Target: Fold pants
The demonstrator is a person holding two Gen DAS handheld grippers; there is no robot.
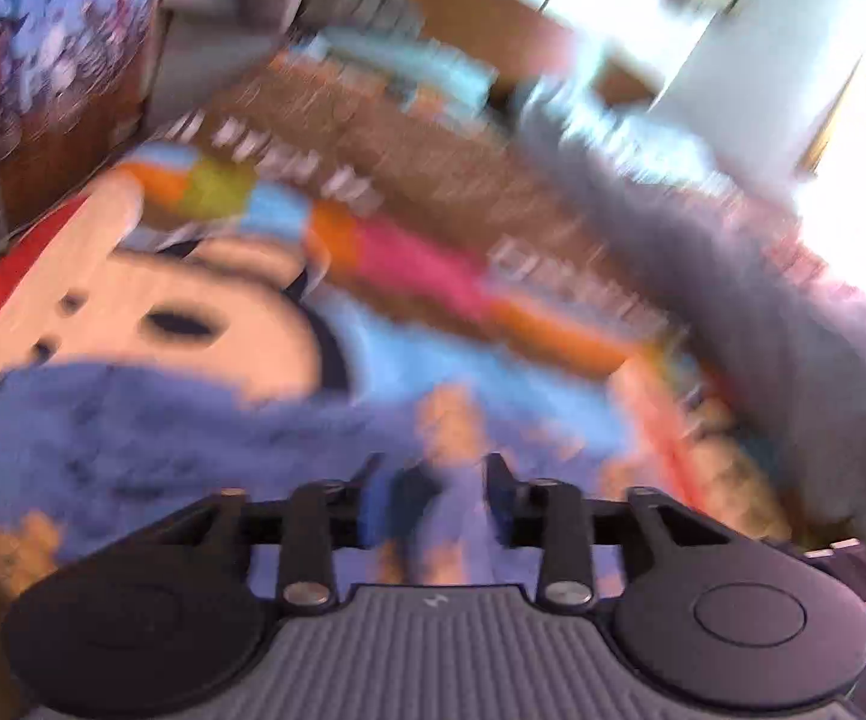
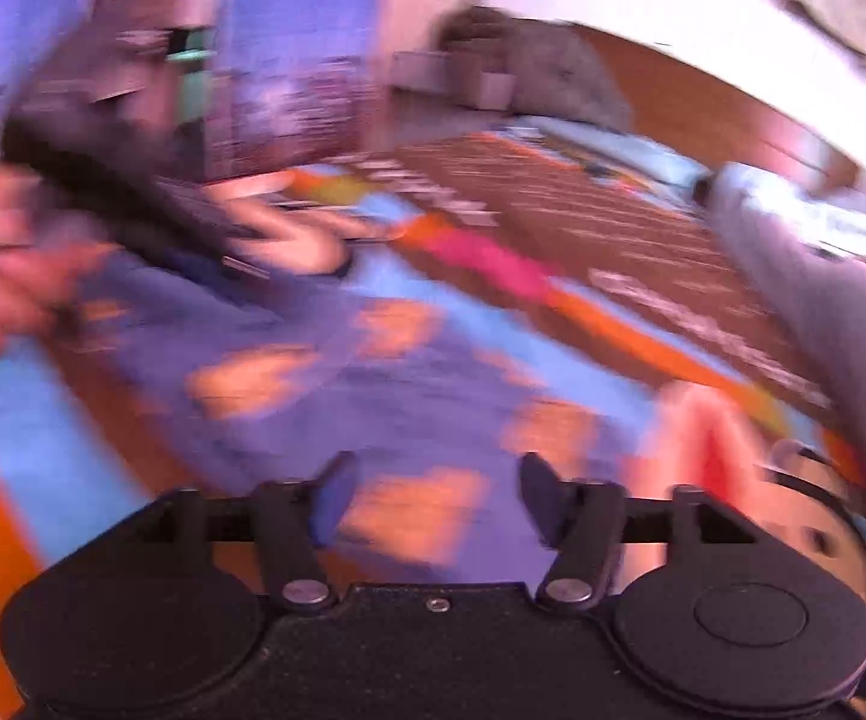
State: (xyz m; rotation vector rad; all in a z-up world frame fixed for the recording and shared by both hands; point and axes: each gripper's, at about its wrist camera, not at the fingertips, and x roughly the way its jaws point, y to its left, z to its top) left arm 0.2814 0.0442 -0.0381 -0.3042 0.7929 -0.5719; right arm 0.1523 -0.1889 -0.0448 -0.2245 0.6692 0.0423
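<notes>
Blurred room with pale walls and wooden furniture, bright cartoon-print blanket (image 1: 264, 300) covering the surface, purple pants (image 2: 324, 372) with orange patches spread on it, left gripper (image 1: 433, 480) jaws apart above the fabric, right gripper (image 2: 433, 480) jaws apart, gripping nothing.

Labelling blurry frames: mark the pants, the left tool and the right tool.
pants (image 2: 324, 384): right wrist view, middle of the blue patterned cloth.
left tool (image 1: 433, 480): left wrist view, midway between its fingertips.
right tool (image 2: 436, 480): right wrist view, midway between its fingertips.

One pair of blue patterned pants (image 2: 324, 372), one colourful cartoon blanket (image 1: 240, 300), two grippers, one per view.
</notes>
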